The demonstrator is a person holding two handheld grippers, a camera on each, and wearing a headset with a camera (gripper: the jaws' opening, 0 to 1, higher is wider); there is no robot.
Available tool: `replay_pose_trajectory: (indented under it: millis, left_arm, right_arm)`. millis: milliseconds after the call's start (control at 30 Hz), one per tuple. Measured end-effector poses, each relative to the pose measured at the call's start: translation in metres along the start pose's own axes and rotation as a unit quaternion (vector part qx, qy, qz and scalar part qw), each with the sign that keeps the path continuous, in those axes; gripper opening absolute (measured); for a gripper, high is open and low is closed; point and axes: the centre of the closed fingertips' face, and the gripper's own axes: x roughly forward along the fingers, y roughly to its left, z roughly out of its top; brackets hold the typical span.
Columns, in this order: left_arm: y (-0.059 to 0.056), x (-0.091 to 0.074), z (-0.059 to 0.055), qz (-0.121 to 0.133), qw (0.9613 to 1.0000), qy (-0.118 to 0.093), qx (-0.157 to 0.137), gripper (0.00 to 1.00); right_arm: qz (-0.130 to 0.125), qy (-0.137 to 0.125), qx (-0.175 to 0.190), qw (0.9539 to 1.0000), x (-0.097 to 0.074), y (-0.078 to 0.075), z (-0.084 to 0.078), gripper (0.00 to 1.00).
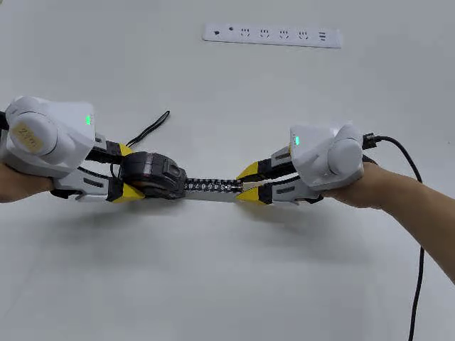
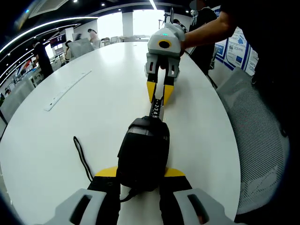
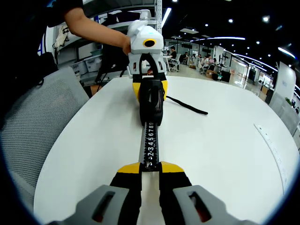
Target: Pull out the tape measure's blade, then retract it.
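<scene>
Between the two claws, just over the white table (image 1: 227, 284), the tape measure (image 1: 153, 175) sits clamped in the left claw (image 1: 130, 172). Its blade (image 1: 213, 186) runs out to the right claw (image 1: 246, 183), which pinches its end. The draw likely goes best straight and level, with the case steady. Numerals 2 to 9 show on the blade; no brand is legible.

White numerals 2 to 9 run in a row along the black blade (image 3: 150, 145) of the tape measure (image 3: 151, 101); nothing else reads clearly.
</scene>
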Motion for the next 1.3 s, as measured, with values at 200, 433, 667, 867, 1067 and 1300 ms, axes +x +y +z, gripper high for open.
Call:
replay_pose_trajectory:
  millis: [200,433,667,867,1067,1300]
  left_arm:
    - [0.0,0.0,0.0,0.0,1.0,0.0,0.0,0.29]
    - [0.0,0.0,0.001,0.0,1.0,0.0,-0.001,0.29]
    - [0.0,0.0,0.001,0.0,1.0,-0.001,-0.001,0.29]
    - [0.0,0.001,0.001,0.0,1.0,-0.001,-0.001,0.29]
    - [0.0,0.001,0.001,0.0,1.0,-0.001,-0.001,0.29]
    - [0.0,0.001,0.001,-0.001,1.0,-0.001,-0.001,0.29]
  right_arm:
    - [0.001,0.002,0.002,1.0,-0.004,0.002,-0.003,0.11]
    - [0.0,0.006,0.001,1.0,-0.008,0.002,-0.006,0.11]
    - [0.0,0.008,0.001,1.0,-0.012,0.003,-0.009,0.11]
    - [0.0,0.01,0.002,1.0,-0.015,0.003,-0.012,0.11]
    - [0.001,0.011,0.004,0.9999,-0.02,0.003,-0.016,0.11]
    - [0.001,0.013,0.009,0.9999,-0.025,0.002,-0.024,0.11]
